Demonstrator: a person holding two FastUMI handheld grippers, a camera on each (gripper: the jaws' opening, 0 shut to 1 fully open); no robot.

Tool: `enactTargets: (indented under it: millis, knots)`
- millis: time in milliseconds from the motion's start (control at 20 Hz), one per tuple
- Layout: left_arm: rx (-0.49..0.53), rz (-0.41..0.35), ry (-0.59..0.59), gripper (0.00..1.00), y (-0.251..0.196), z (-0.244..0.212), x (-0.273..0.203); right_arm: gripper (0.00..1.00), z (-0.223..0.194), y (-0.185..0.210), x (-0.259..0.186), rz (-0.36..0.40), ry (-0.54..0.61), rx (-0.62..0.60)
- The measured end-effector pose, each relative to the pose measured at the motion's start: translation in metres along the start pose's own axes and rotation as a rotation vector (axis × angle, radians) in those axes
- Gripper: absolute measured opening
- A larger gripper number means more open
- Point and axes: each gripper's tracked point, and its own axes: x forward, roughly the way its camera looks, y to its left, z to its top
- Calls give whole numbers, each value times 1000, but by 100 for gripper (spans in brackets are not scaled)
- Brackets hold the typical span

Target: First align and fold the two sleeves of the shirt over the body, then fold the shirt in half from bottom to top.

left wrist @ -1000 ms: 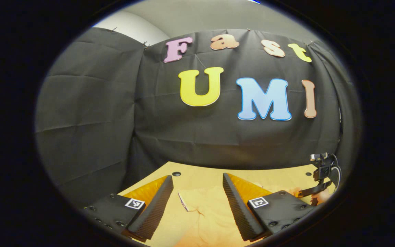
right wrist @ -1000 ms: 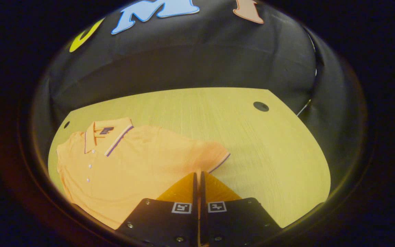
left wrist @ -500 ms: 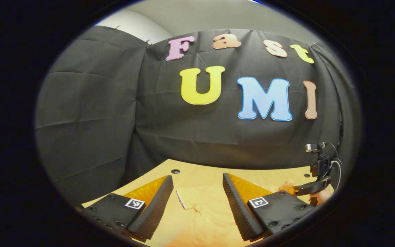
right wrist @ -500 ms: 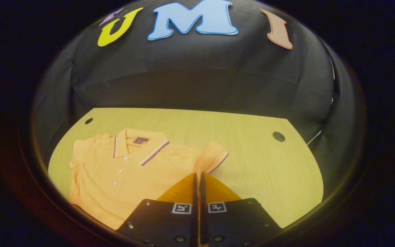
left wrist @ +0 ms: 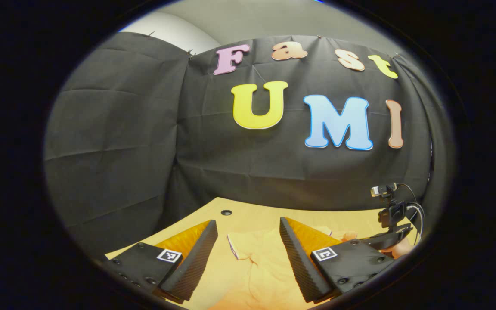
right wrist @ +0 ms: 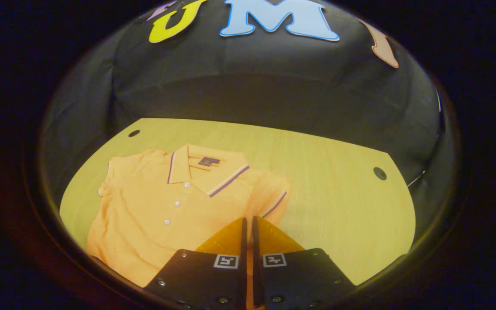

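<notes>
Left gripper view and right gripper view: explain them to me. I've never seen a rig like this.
There is no robot here. A person holds a two-fingered tool in each hand, and each tool carries a wide-angle camera that looks along its own jaws, seen at the bottom of its picture. An orange polo shirt lies face up on a wooden table.

In the left gripper view, the left gripper has its jaws wide apart, low over one part of the shirt, holding nothing. In the right gripper view, the right gripper has its jaws closed, seemingly pinching the striped sleeve.
</notes>
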Motion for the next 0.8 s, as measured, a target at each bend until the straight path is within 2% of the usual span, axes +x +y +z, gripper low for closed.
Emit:
enactTargets:
  millis: [200, 350, 400, 450, 500, 550, 600, 650, 700, 750, 800]
  knots:
    - [-1, 3, 13, 93, 3, -7, 6, 8, -9, 8, 3, 22, 29, -23]
    - [-10, 1, 23, 93, 5, -11, 14, 27, -16, 9, 2, 20, 53, -43]
    - [-15, -4, 27, 93, 6, -12, 18, 28, -16, 11, 2, 27, 57, -44]
    - [-20, -12, 27, 93, 5, -14, 22, 41, -16, 12, 0, 28, 60, -45]
    - [-22, -21, 26, 93, 5, -14, 25, 42, -15, 13, -2, 28, 59, -45]
    - [-21, -31, 26, 93, 4, -16, 29, 50, -13, 14, -4, 24, 52, -43]
    - [-18, -42, 24, 93, 5, -17, 34, 52, -10, 14, -8, 19, 44, -41]
    - [-12, -53, 26, 93, 4, -18, 40, 59, -6, 15, -13, 14, 31, -38]
    - [-6, -62, 30, 93, 5, -20, 45, 58, -2, 16, -18, 8, 14, -36]
    - [-3, -69, 34, 95, 7, -24, 51, 63, 2, 18, -22, 10, 2, -32]
    - [-5, -76, 40, 93, 8, -28, 57, 75, 5, 21, -30, 9, -6, -27]
